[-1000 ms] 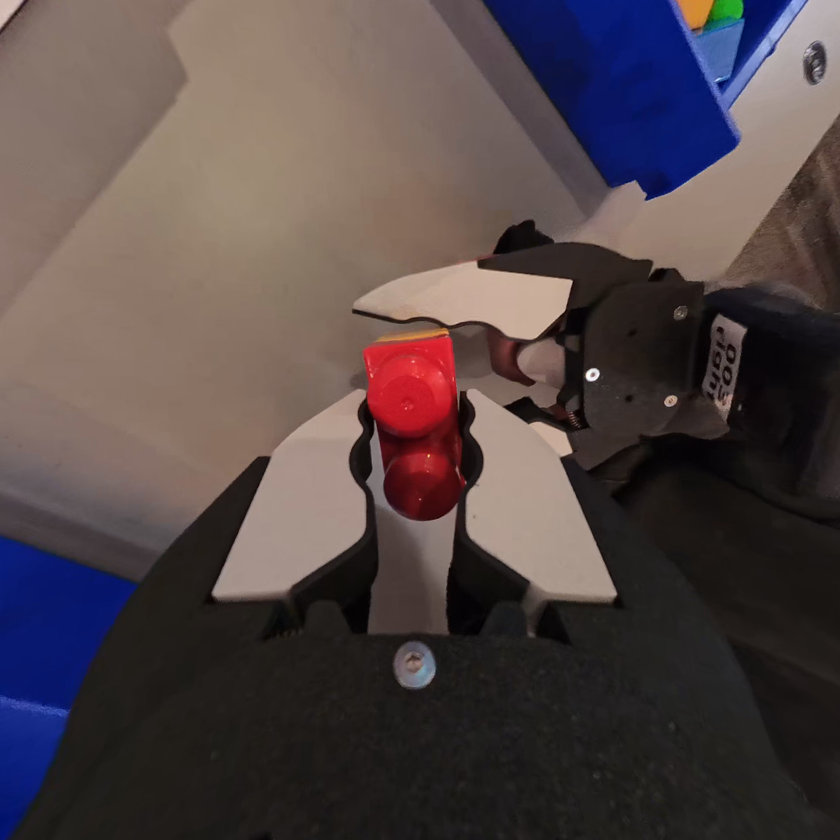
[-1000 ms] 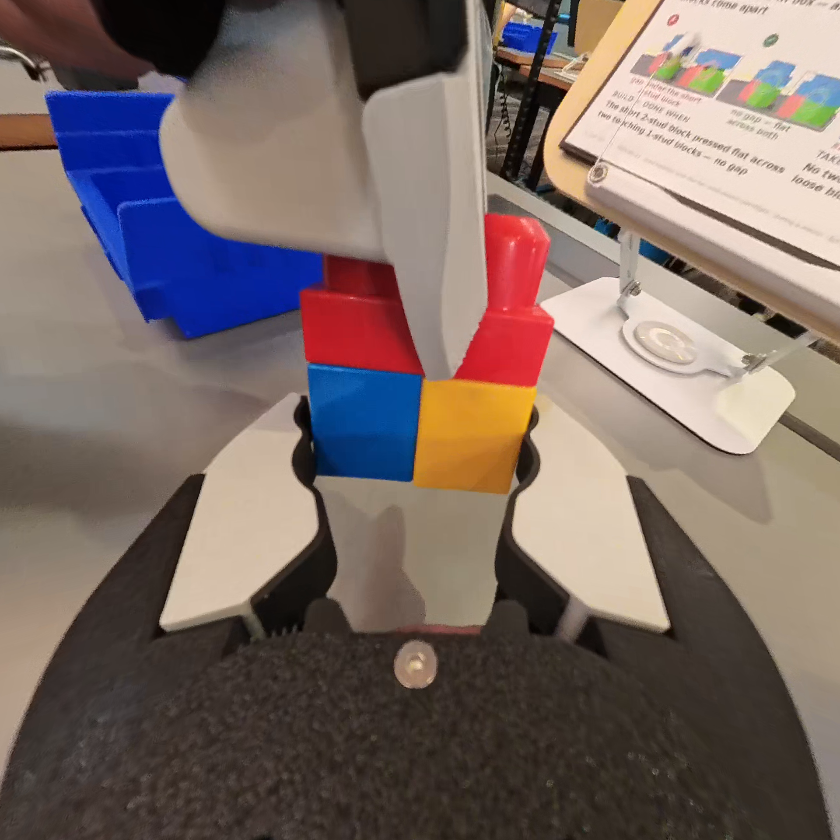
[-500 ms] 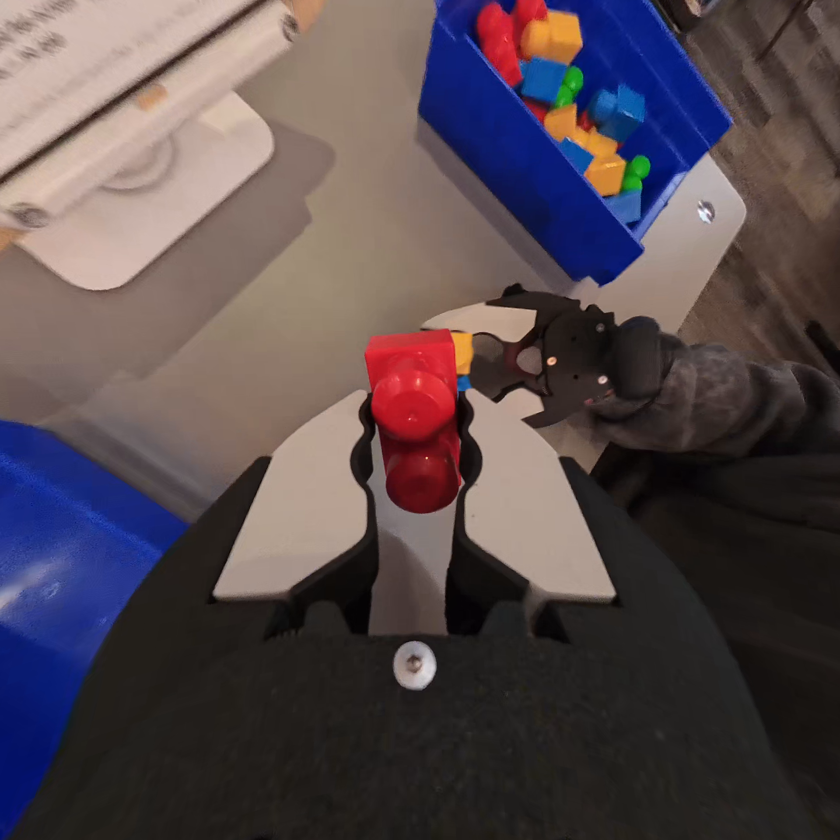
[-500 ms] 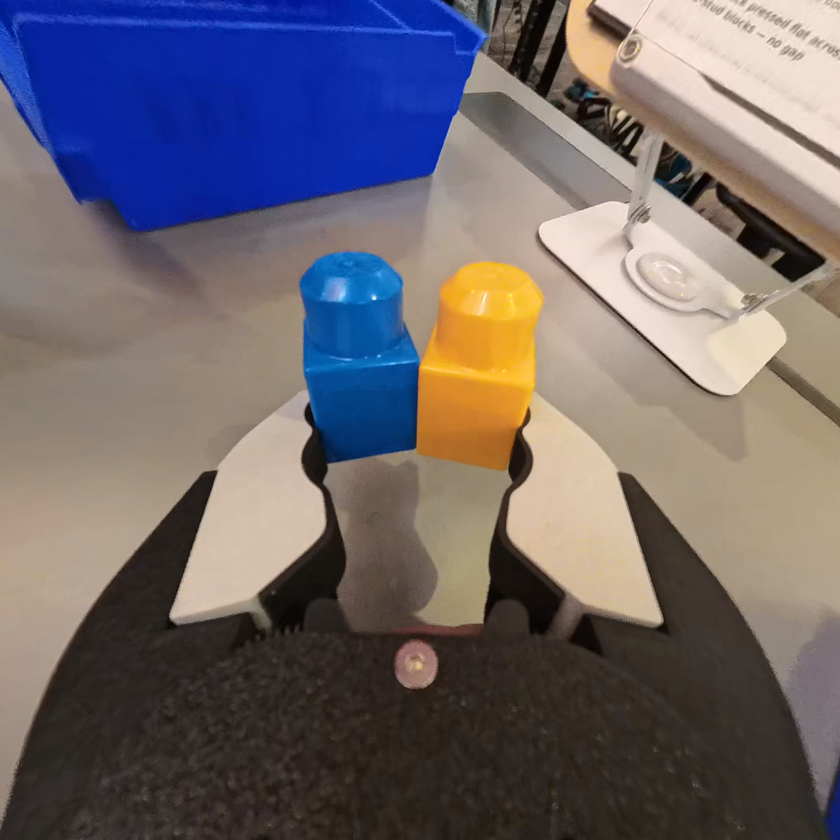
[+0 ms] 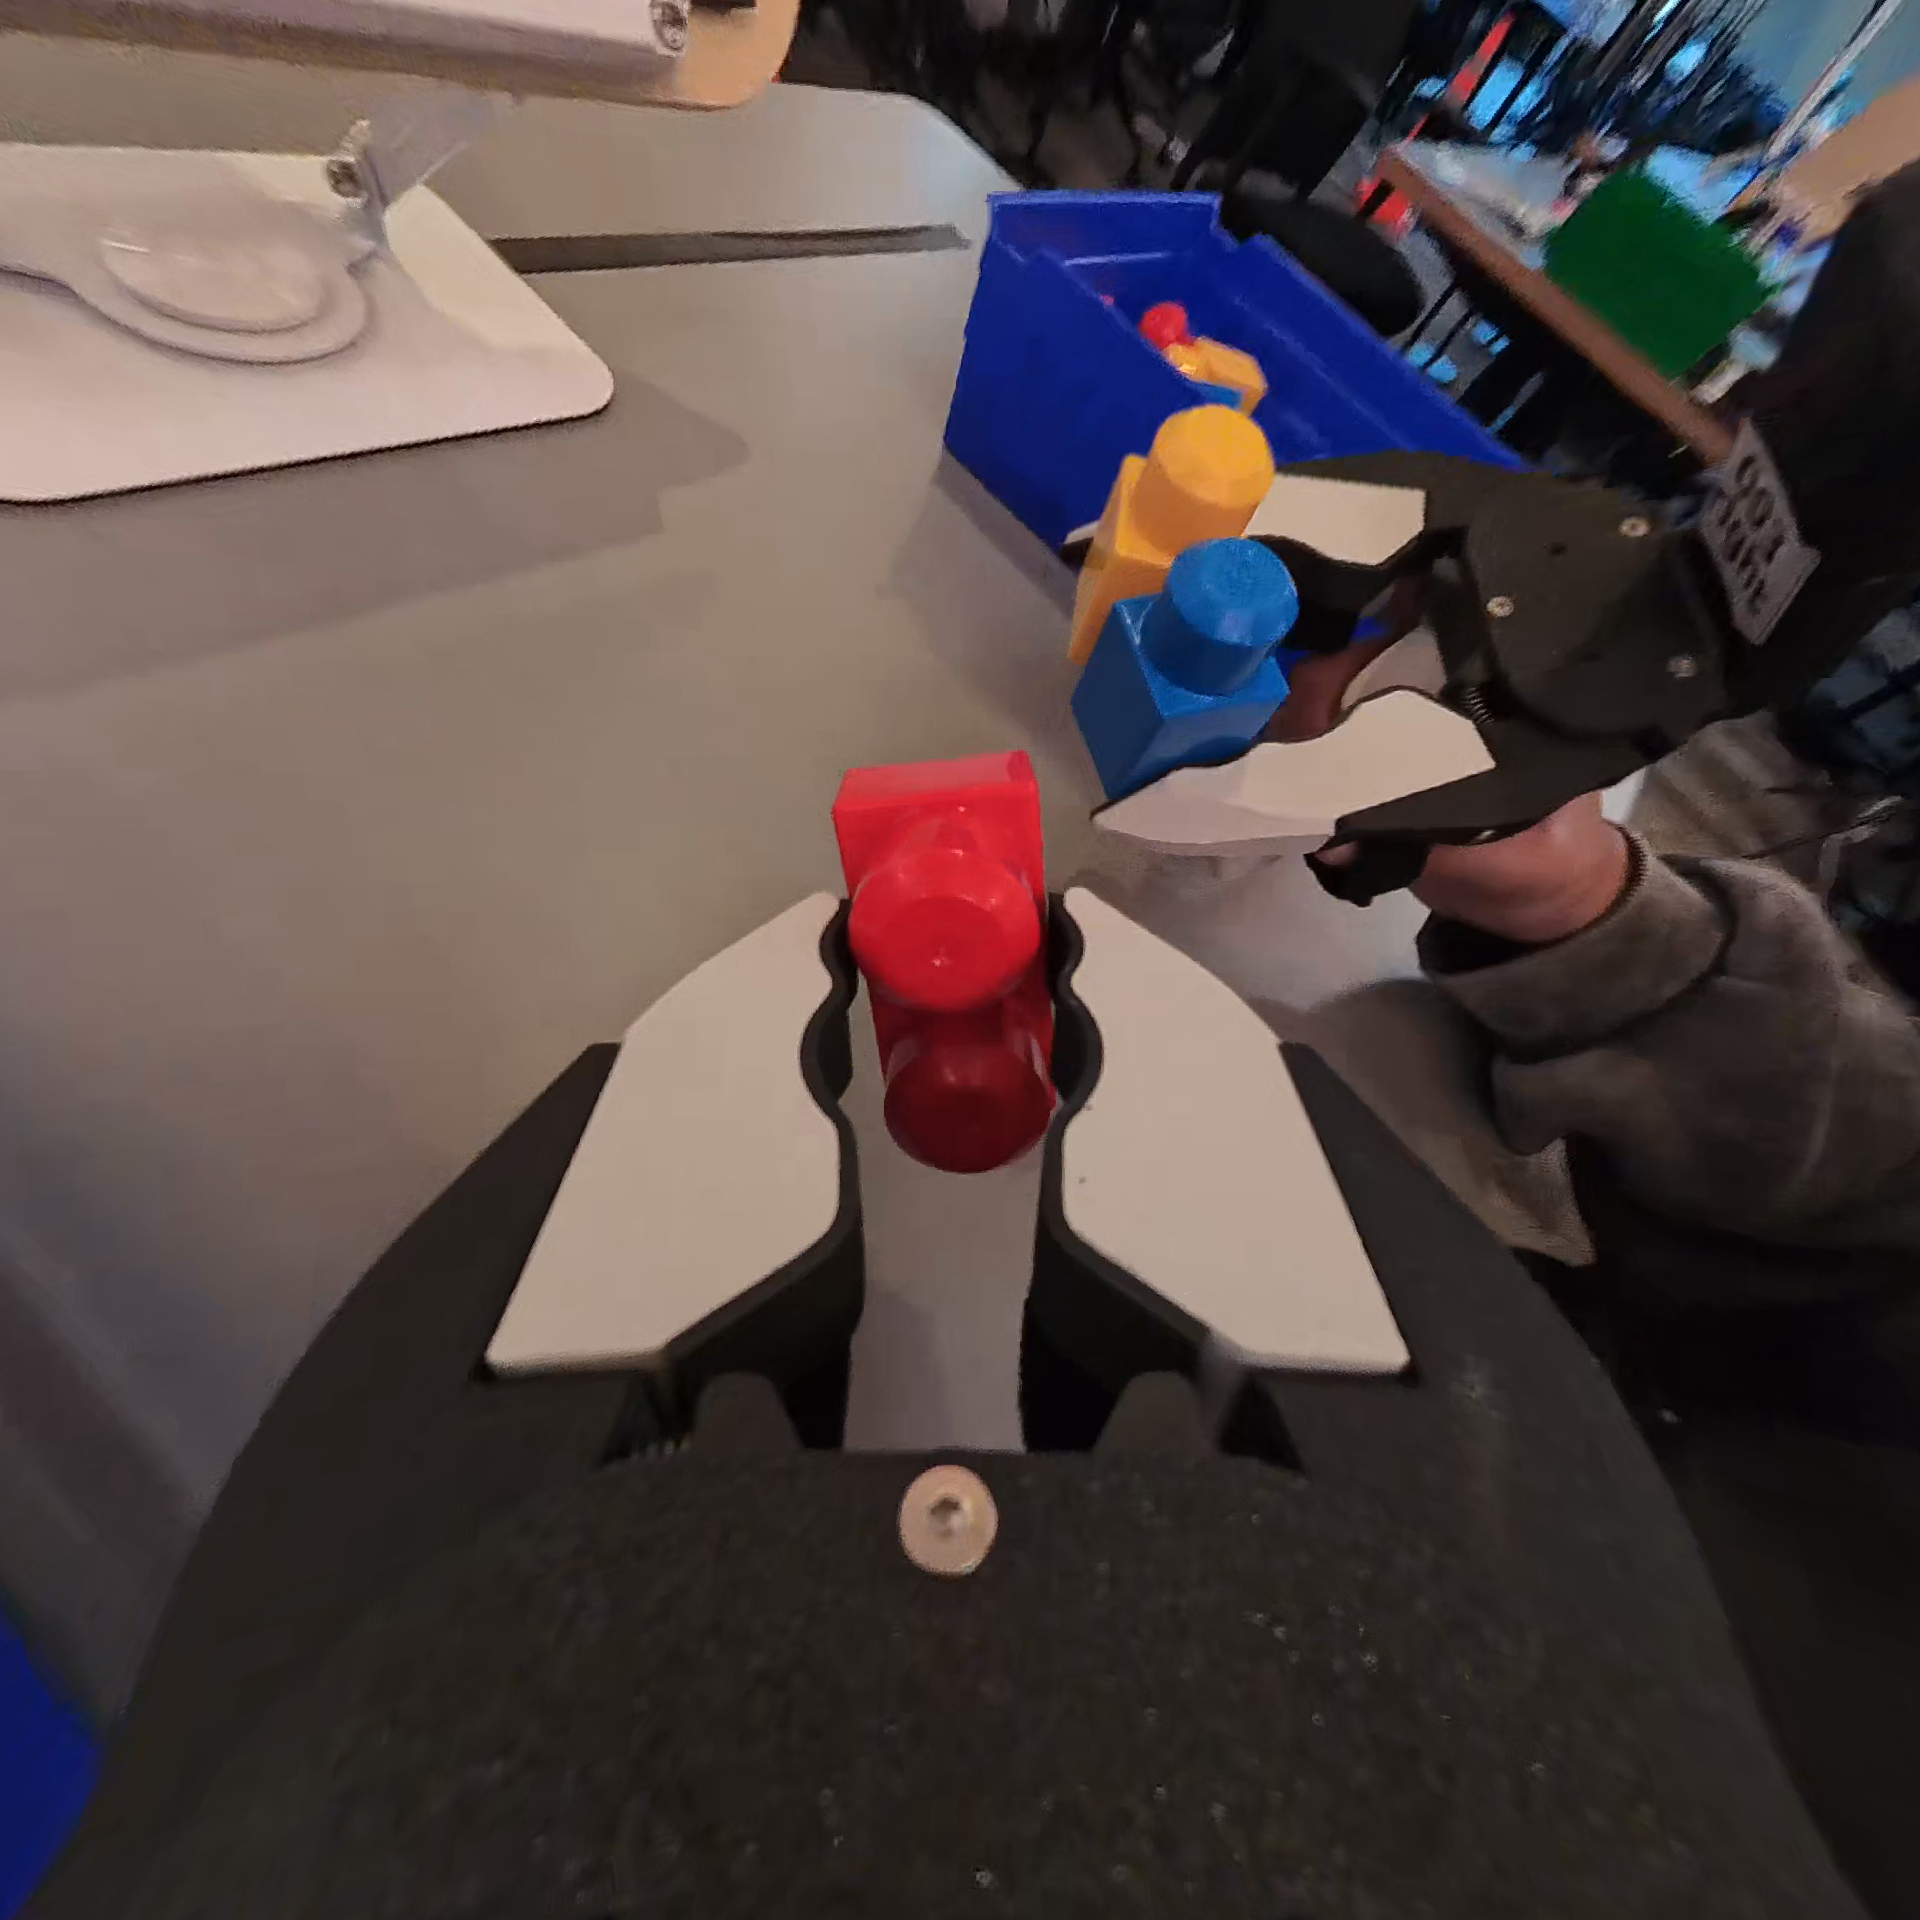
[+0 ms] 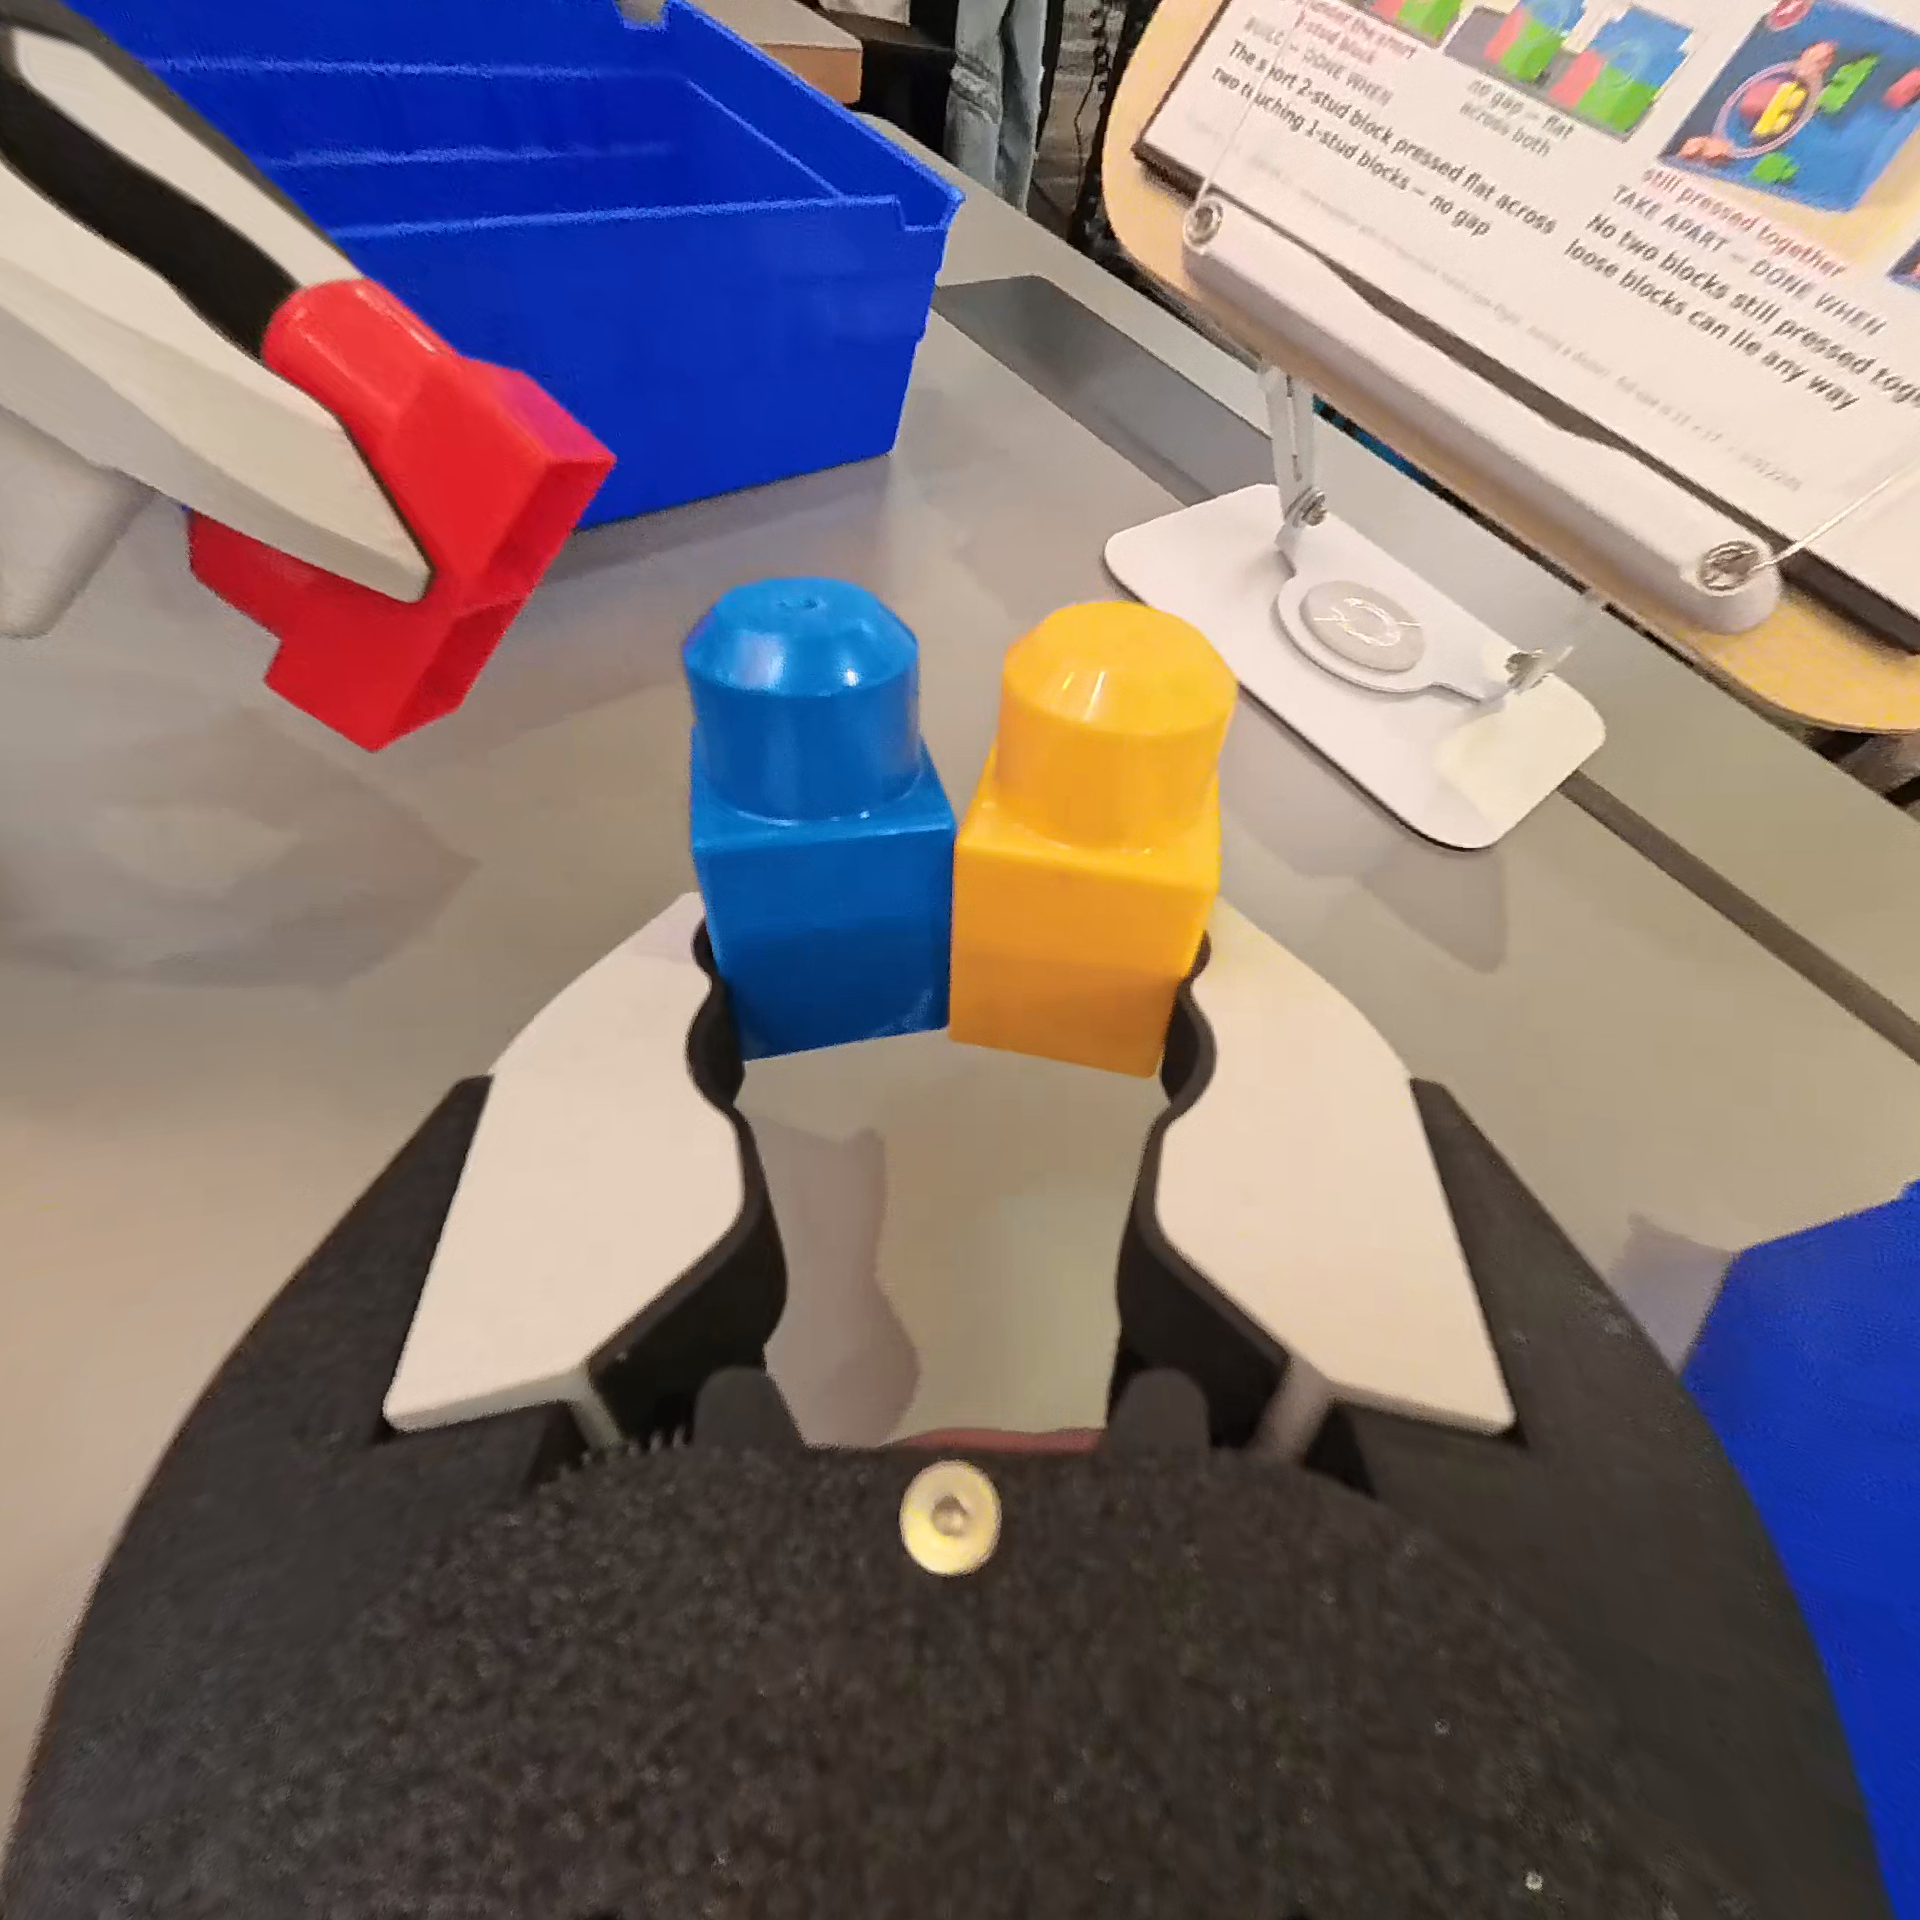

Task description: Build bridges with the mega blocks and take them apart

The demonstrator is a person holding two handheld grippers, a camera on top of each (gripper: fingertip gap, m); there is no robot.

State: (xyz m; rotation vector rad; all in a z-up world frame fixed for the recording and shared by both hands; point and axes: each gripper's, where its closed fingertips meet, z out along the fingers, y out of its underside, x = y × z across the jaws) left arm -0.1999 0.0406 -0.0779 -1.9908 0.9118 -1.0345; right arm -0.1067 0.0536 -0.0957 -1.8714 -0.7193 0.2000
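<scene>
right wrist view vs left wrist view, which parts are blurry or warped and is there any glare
Right wrist view: blue block and yellow block sharp with soft highlights on their studs; red block at the left edge slightly smeared; instruction board soft. Left wrist view: red block fairly sharp, background room blurred, white stand base stretched by the wide lens; table shows diffuse sheen.

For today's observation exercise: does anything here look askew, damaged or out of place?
Nothing damaged or spilled. The blue block and yellow block, pinched side by side in the right gripper, lean slightly apart at their studs. The red block sits in the left gripper, apart from them.
</scene>
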